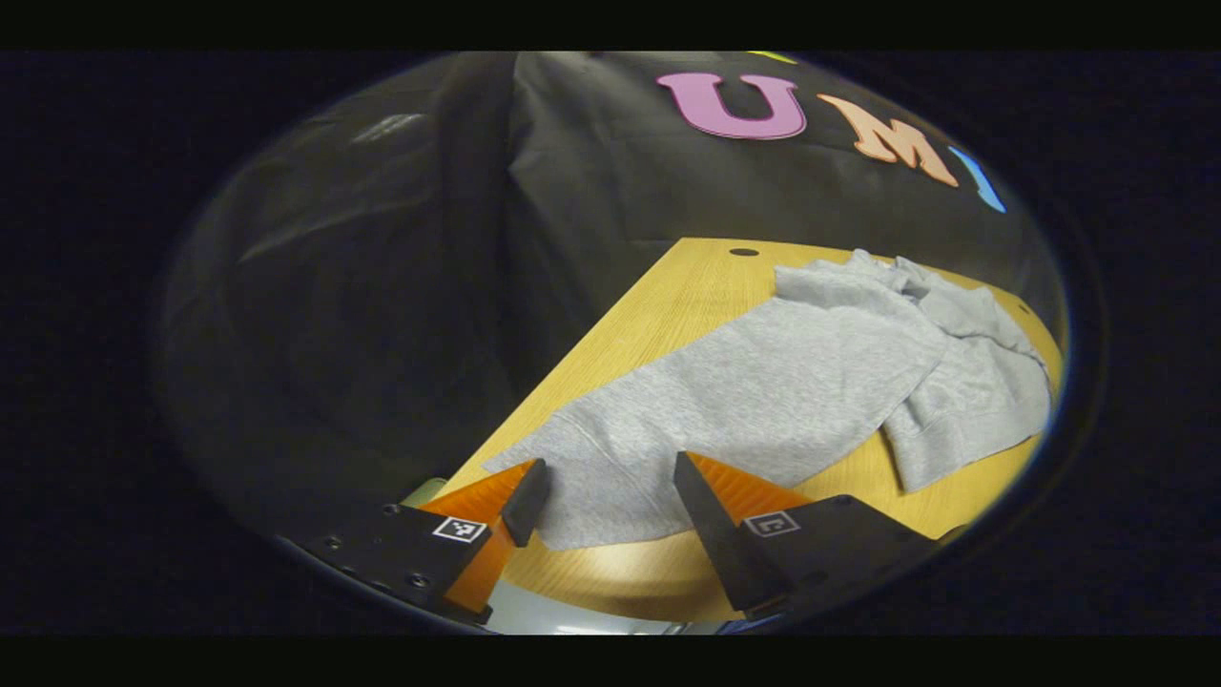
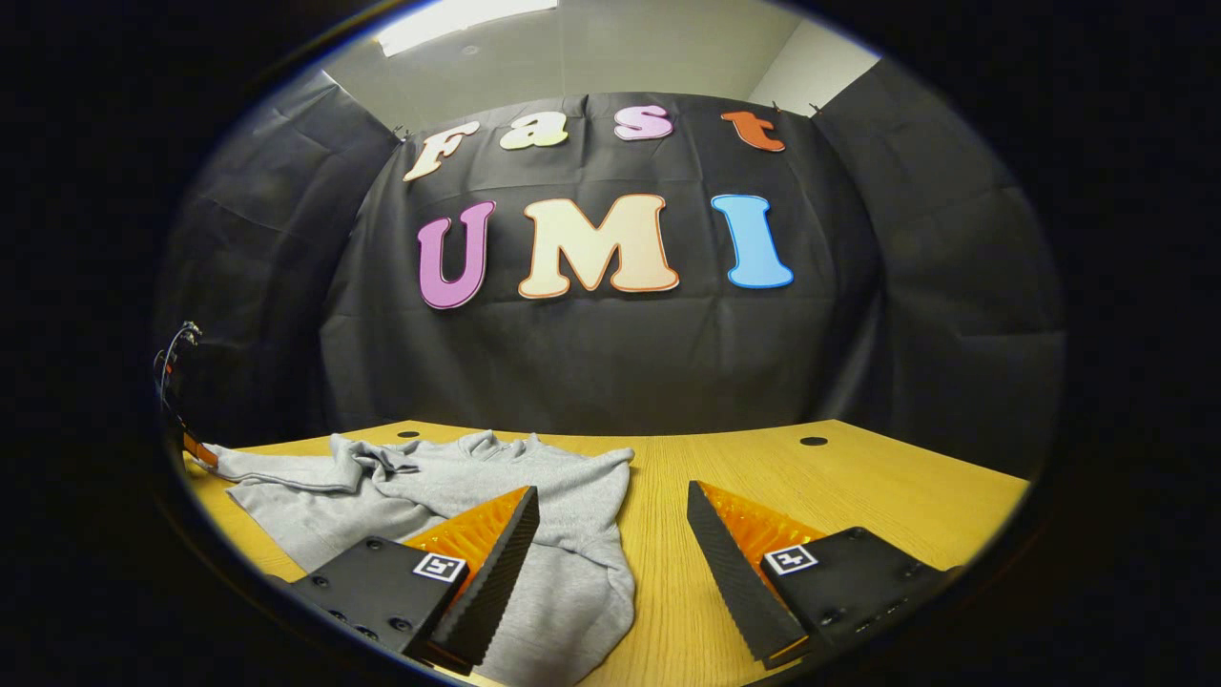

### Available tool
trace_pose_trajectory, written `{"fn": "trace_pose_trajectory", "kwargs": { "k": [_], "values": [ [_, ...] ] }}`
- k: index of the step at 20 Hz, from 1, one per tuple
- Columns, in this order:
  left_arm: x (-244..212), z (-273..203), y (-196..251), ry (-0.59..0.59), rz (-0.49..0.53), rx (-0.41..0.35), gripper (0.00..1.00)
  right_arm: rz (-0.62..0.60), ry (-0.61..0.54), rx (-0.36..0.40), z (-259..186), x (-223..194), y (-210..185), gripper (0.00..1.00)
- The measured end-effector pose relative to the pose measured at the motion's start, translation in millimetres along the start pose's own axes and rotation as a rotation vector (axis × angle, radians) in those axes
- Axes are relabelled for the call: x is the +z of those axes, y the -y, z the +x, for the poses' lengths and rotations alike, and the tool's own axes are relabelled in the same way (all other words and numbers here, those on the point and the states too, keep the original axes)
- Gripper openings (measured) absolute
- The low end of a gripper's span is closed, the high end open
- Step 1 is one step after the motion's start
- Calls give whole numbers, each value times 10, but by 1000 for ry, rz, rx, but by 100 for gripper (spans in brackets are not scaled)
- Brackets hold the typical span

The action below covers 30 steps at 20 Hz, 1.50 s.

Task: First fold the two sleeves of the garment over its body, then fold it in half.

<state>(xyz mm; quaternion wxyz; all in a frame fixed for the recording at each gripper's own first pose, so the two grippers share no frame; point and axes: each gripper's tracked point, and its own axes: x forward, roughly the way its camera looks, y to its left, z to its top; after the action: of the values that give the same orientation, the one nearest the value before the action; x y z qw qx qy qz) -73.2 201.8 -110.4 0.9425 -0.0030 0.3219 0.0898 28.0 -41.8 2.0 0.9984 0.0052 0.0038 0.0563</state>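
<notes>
While nothing had been gripped at this point, the one relation that mattered was pretty easy to read: the grey garment (image 1: 763,382) was laid out flat on the wooden table (image 1: 668,286), with its long axis running away from the left gripper (image 1: 610,491) toward the far right, where a sleeve (image 1: 973,401) was seen bunched and hanging down toward the near edge. The left gripper was held with its jaws spread wide, nothing between them, poised just over the garment's near end, though contact could not be confirmed. In the right gripper view, the right gripper (image 2: 610,520) was likewise held open and empty, and the garment (image 2: 534,515) was found ahead and to its left, with its left finger (image 2: 496,563) over the cloth and the other finger over bare table. So the left gripper was judged nearer the hem end, the right nearer the sleeve side. Counted up: one garment, one table, two grippers; only one sleeve could be clearly made out, the other being lost in the crumple.
</notes>
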Motion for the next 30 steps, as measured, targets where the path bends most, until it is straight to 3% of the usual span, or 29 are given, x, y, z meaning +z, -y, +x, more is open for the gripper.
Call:
{"fn": "trace_pose_trajectory", "kwargs": {
  "k": [5,6,9,14,18,21,25,30],
  "values": [
    [-30,-5,25,-17,-33,3,72,0,1,3,-5,-4,-11,97],
    [-32,-7,38,-30,-33,9,64,0,1,5,1,2,-16,97],
    [-38,-15,120,-48,-7,-14,51,0,2,8,3,-2,-21,97],
    [-19,-33,169,-37,27,-12,9,0,3,15,1,-5,-36,97],
    [20,-65,182,-3,-14,-5,0,0,3,15,2,-3,-31,97],
    [37,-98,274,-3,-34,-27,0,0,3,14,2,-6,-31,97],
    [210,-152,561,27,-85,-111,0,0,3,15,-3,-5,-35,97],
    [745,-244,1041,128,-64,-216,0,0,4,15,-4,2,-36,97]
  ]
}}
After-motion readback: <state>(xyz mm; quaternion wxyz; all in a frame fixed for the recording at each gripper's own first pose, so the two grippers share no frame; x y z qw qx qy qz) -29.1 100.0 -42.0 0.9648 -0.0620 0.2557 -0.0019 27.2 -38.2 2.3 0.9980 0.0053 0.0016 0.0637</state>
